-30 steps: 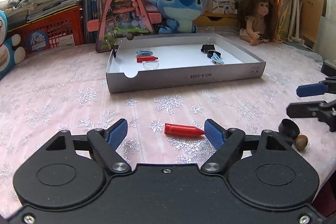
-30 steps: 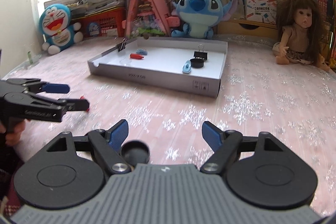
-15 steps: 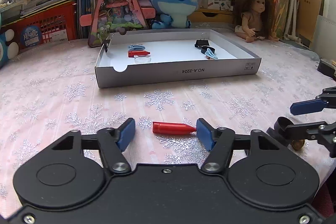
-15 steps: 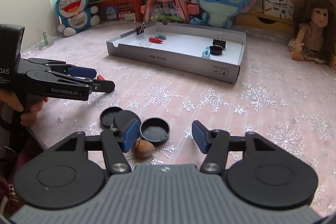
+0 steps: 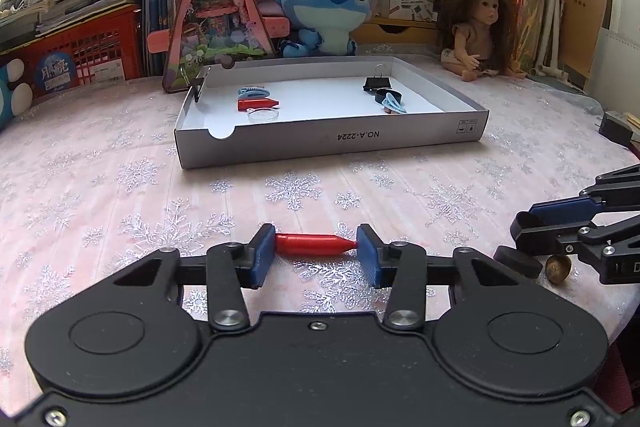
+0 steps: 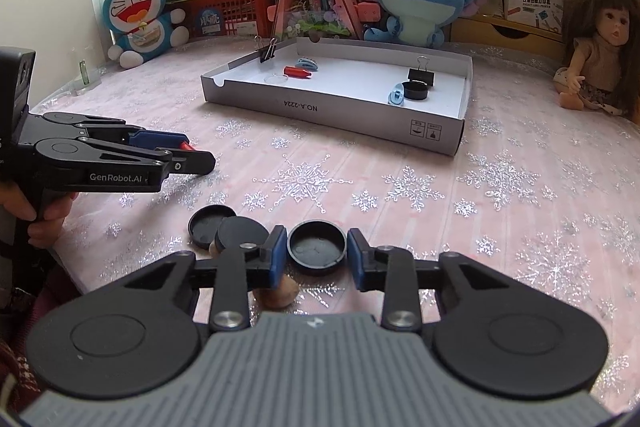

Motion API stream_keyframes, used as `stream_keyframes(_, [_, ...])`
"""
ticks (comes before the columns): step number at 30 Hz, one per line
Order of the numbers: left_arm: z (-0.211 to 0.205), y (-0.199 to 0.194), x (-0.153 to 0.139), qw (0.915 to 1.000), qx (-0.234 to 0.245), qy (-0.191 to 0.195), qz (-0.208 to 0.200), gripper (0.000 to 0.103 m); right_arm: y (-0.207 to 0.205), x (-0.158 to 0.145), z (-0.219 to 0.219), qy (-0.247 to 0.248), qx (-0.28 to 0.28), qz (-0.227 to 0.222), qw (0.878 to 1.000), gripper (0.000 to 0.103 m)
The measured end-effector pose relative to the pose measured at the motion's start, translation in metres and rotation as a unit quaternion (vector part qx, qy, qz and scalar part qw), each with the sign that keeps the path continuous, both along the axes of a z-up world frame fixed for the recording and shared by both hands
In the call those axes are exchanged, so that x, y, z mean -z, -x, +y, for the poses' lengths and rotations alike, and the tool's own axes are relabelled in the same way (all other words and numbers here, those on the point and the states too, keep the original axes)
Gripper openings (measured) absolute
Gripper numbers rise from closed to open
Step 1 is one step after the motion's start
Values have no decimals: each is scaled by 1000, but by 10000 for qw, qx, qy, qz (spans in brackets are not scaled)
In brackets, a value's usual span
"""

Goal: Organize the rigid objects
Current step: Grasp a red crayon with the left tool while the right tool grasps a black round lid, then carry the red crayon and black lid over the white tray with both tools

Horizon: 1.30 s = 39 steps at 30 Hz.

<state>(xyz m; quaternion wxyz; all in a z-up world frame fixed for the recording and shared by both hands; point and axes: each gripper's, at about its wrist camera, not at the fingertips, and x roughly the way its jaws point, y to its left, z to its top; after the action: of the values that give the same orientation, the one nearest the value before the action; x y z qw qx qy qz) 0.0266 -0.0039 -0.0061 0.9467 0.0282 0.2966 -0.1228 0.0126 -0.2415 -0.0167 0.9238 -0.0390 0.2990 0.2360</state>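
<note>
A red pen-like cap [image 5: 312, 243] lies crosswise on the snowflake tablecloth. My left gripper [image 5: 316, 247] is closing on it, and its blue pads touch both ends. In the right wrist view, a black round lid [image 6: 317, 247] sits open side up between the blue pads of my right gripper [image 6: 317, 253]. That gripper's jaws are closing too, and the pads meet the lid's rim. A white cardboard tray [image 5: 332, 143] stands further back. It holds another red cap [image 5: 258, 103], blue clips, binder clips and a black lid [image 6: 415, 90].
Two more black lids [image 6: 208, 225] overlap left of the right gripper, and a brown nut [image 6: 280, 293] lies under its left finger. Plush toys, a doll [image 5: 476, 27], books and red crates line the far side. The table's near edge runs close below both grippers.
Both grippers' jaws have narrowed from wide apart onto their objects, the left on the red cap, the right on the black lid. The right gripper shifted, bringing the lid between its pads.
</note>
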Motion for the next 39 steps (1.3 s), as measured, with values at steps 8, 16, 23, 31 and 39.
stream_keyframes(8, [2, -3, -7, 10000, -31, 66, -7, 42, -10, -6, 0, -59, 148, -97, 9998, 38])
stream_keyframes(16, [4, -13, -18, 9997, -107, 227, 27, 42, -26, -14, -3, -123, 404, -104, 9991, 38])
stream_keyframes(23, [5, -14, -23, 9995, -81, 311, 34, 42, -38, -15, -7, -187, 623, -52, 9979, 38])
stream_keyframes(31, [6, -12, -25, 9994, -65, 354, 13, 42, -42, -12, -8, -215, 685, -9, 9974, 38])
stream_keyframes(39, [6, -16, -26, 9993, -160, 333, -39, 42, -43, -14, -7, -221, 686, -38, 9974, 38])
